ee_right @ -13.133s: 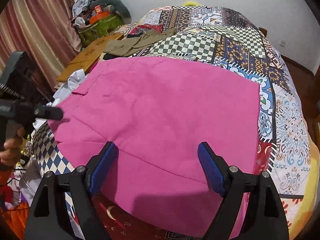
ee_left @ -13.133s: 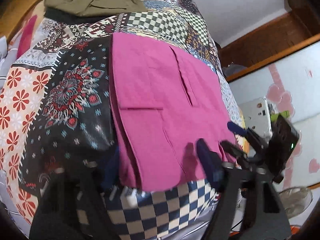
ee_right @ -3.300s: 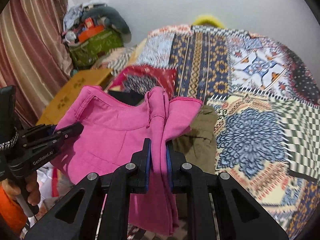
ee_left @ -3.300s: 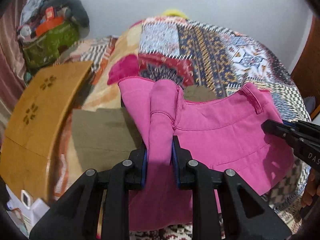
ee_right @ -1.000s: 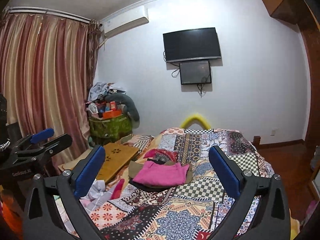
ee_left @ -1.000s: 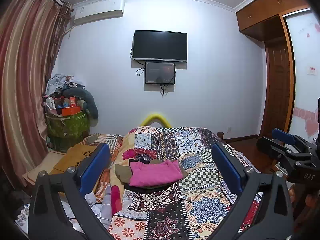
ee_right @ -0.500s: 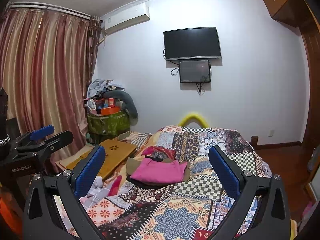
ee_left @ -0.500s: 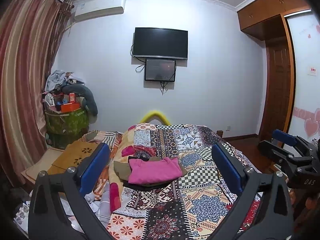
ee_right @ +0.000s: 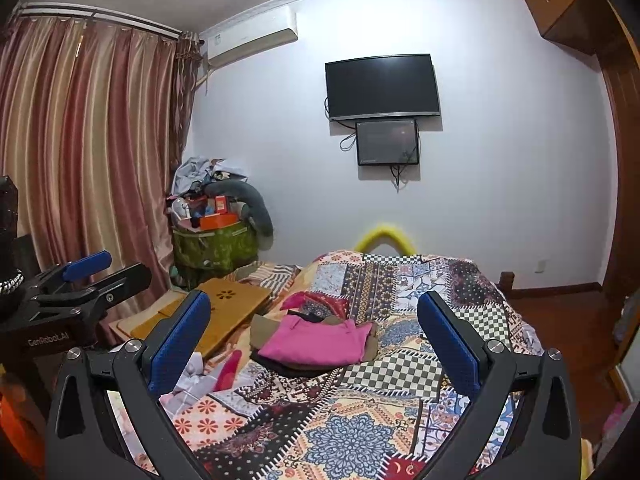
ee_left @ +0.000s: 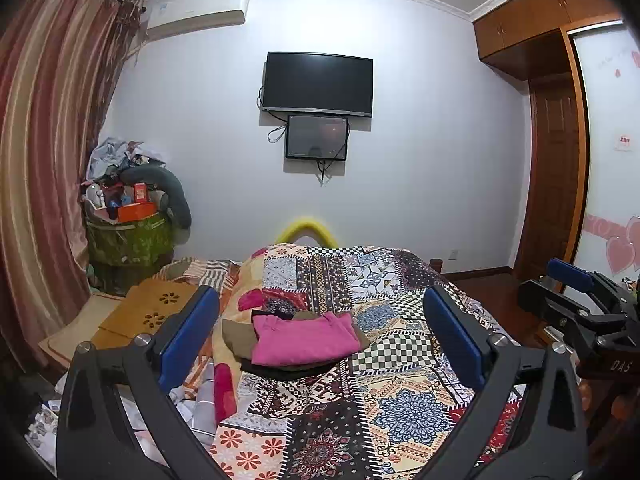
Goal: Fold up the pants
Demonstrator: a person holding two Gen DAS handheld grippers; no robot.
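The pink pants (ee_left: 304, 340) lie folded on a pile of olive and dark clothes (ee_left: 236, 336) on the far part of the patchwork bed (ee_left: 400, 408). They also show in the right wrist view (ee_right: 316, 342). My left gripper (ee_left: 320, 336) is open and empty, held well back from the pile. My right gripper (ee_right: 314, 344) is open and empty too, equally far back. Each gripper shows at the edge of the other's view: the right one (ee_left: 576, 292) and the left one (ee_right: 80, 276).
A wooden lap table (ee_right: 228, 312) lies left of the bed. A green bin heaped with clutter (ee_right: 216, 240) stands by the curtain (ee_right: 80, 160). A TV (ee_left: 318, 82) hangs on the far wall. A wardrobe and door (ee_left: 556, 152) are on the right.
Both grippers held the pink pants 3.3 s ago, then let go on the pile and drew far back. Over the last second both views have shifted only slightly.
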